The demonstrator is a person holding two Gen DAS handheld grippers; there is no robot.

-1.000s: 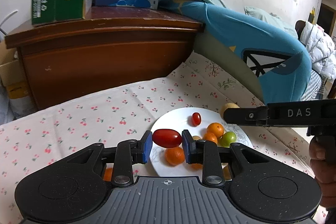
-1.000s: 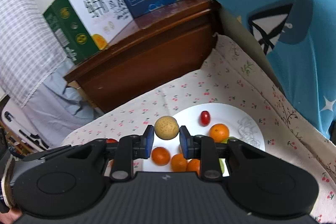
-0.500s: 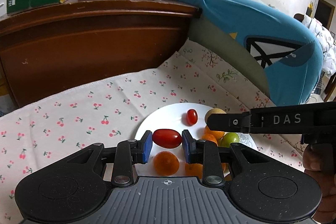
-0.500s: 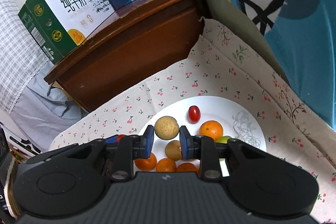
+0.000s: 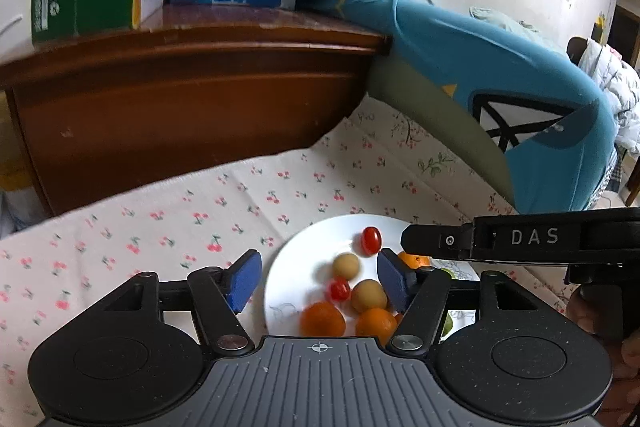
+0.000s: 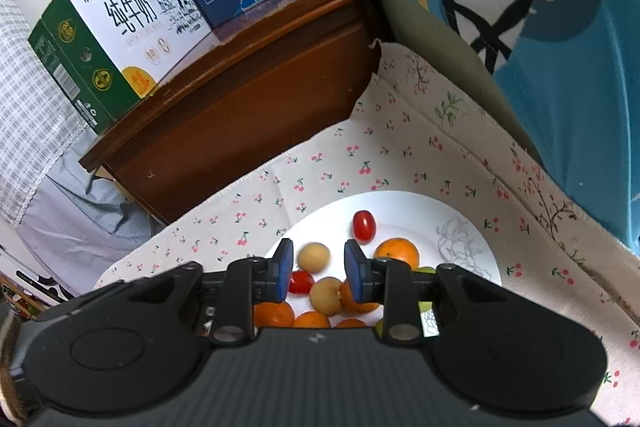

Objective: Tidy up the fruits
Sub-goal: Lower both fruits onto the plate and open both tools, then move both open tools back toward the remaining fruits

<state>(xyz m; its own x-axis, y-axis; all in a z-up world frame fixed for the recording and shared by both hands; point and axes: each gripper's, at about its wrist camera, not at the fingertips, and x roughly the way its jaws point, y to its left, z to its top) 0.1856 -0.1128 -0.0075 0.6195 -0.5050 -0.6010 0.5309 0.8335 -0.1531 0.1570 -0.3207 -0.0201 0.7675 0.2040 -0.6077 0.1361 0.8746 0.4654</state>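
- Over the white plate (image 5: 296, 259): left gripper (image 5: 318, 281) jaws have just been opening, now wide, nothing between; red tomato (image 5: 339, 289) lies below.
- Right gripper (image 6: 316, 269) has just parted slightly, pads clear of tan fruit (image 6: 314, 257), which lies on the plate, at 12 o'clock of the tomato.
- Step: release. Next, I judge: lift both clear.

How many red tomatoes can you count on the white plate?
2. One tomato lies alone toward the plate's far side; the other tomato sits nearer, among the tan fruits and oranges. The gripper bodies cover the plate's near part, so more may be hidden.
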